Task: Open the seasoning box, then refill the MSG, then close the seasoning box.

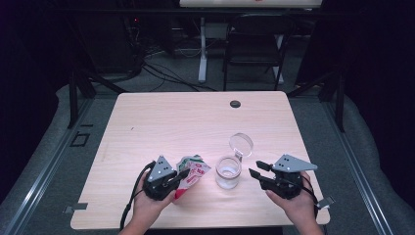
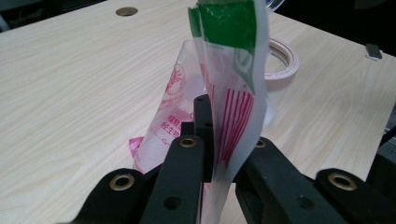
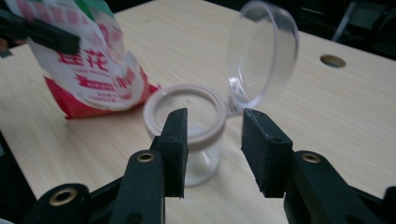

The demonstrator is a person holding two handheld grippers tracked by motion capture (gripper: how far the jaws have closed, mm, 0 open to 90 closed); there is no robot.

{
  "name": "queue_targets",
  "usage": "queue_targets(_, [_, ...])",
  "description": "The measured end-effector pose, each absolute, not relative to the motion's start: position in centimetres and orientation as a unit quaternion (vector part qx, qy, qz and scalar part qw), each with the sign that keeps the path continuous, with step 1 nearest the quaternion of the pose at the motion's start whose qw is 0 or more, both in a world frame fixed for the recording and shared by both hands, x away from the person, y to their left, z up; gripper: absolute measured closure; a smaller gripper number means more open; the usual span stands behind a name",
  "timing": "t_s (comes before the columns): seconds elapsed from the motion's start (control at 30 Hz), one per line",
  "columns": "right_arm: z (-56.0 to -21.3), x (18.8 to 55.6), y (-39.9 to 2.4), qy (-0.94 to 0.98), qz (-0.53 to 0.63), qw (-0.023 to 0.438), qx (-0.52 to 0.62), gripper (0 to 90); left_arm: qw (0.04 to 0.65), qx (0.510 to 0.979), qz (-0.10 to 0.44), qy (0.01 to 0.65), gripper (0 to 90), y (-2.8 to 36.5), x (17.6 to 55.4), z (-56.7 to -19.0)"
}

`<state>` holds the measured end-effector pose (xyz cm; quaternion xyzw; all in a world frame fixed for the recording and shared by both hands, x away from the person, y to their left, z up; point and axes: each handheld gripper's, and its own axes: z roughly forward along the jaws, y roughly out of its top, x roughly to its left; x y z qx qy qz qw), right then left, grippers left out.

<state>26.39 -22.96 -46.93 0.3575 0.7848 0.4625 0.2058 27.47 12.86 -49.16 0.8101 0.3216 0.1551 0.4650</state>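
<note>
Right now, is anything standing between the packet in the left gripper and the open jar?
Nothing visible does. The left gripper is shut on the packet, and bare table separates it from the jar, whose hinged lid is tipped back off the mouth.

The high view looks forward and down on the whole table [image 1: 147,122] from far. Each gripper view looks along its own jaws, very near. All three views share the open jar [image 1: 228,171] and the bag [image 1: 192,172].
</note>
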Motion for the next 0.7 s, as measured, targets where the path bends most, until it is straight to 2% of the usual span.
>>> queue_targets(0.1, [-45.7,26.6,-21.6,0.792,0.477,0.189,0.331,63.6,0.467,0.808,0.154,0.324,90.0,12.9,27.3,-49.4])
queue_targets(0.47, [-45.3,28.4,-17.0,0.828,0.466,0.160,0.266,66.0,0.470,0.806,0.154,0.325,89.6,12.8,26.9,-49.6])
queue_targets(0.63, [-45.5,29.0,-15.8,0.836,0.465,0.149,0.250,64.7,0.468,0.808,0.157,0.322,89.4,12.5,26.6,-49.8])
queue_targets(0.7, [-45.6,29.2,-15.0,0.840,0.465,0.145,0.240,61.3,0.467,0.808,0.159,0.322,89.2,12.4,26.6,-49.8])
